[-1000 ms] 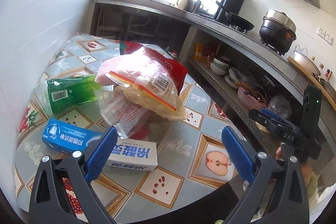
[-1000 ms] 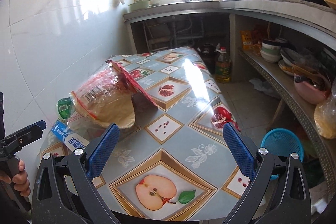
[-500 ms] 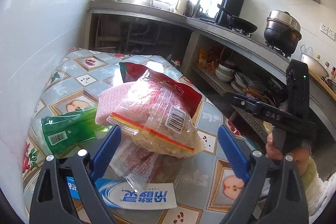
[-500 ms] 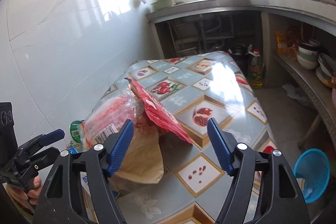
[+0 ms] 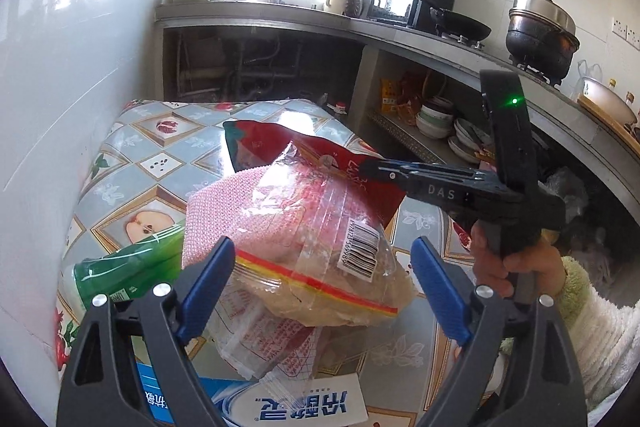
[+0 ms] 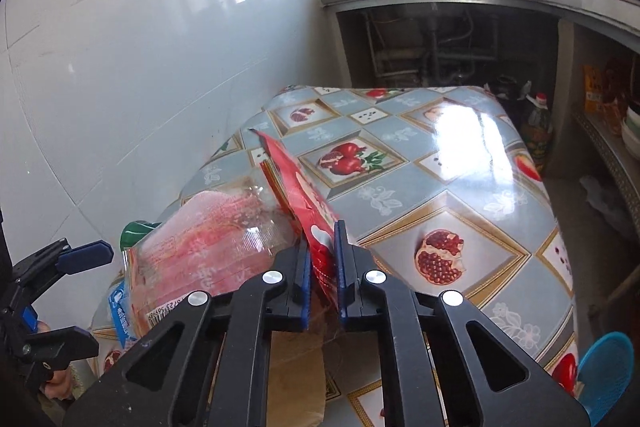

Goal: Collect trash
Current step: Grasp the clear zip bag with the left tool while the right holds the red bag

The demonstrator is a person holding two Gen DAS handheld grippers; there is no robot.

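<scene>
The red wrapper (image 6: 308, 219) was pinched between the closed right gripper (image 6: 322, 267) on the table (image 6: 460, 187). The left gripper (image 5: 320, 291) was held open around a clear bag (image 5: 320, 251), seemingly filled with pink cloth and paper.

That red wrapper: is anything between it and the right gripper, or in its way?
Nothing separates them: the right gripper is shut on the red wrapper. But the clear bag leans against the wrapper and may get dragged along. A blue basket sits past the table edge; nothing visible blocks that way.
</scene>
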